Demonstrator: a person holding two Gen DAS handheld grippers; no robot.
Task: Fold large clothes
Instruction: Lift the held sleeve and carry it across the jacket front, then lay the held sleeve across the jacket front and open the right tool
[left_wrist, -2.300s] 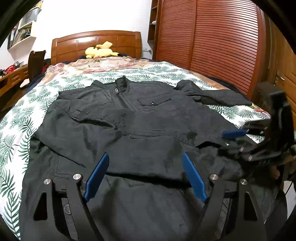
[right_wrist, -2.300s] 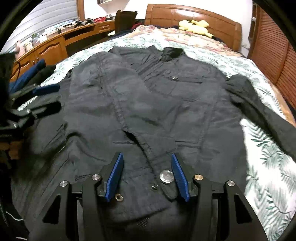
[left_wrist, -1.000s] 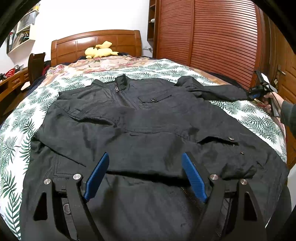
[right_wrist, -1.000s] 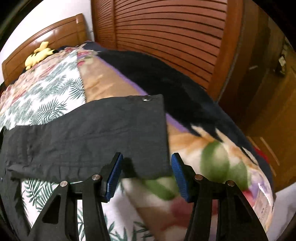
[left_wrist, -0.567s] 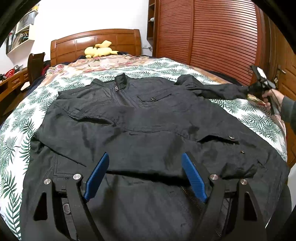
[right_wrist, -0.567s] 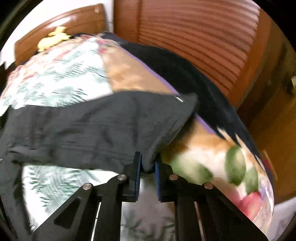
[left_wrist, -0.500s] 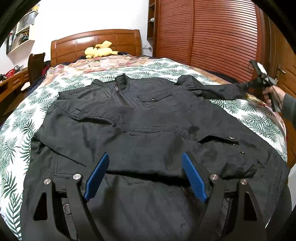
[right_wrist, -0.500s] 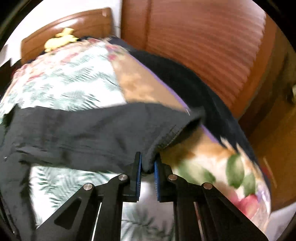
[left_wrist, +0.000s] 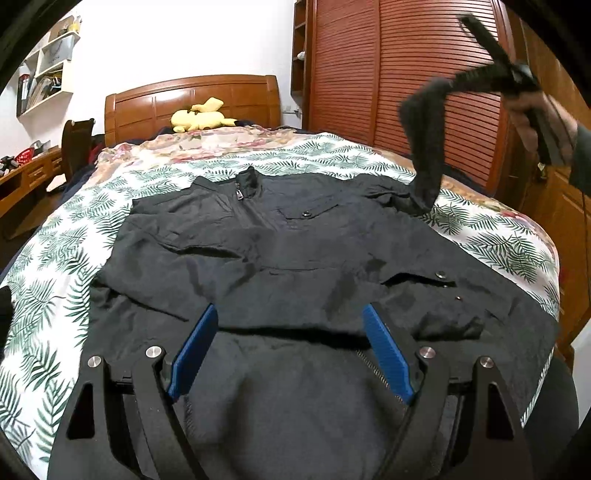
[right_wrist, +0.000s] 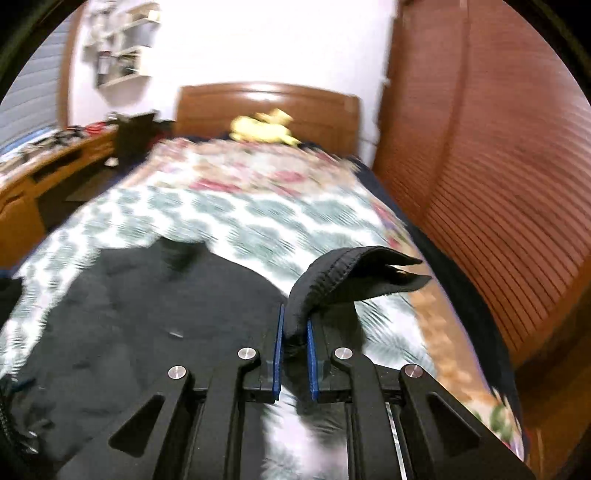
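The black jacket (left_wrist: 295, 258) lies flat on the bed (left_wrist: 498, 236), front side up. The right gripper (right_wrist: 294, 325) is squeezed tight on the end of one sleeve (right_wrist: 354, 273) and holds it up in the air over the bed. The left gripper (left_wrist: 291, 350) has its blue pads (left_wrist: 192, 354) wide apart, above the bottom of the jacket, with nothing pinched. A yellow toy (left_wrist: 201, 118) sits by the headboard.

no readable text, labels or signs
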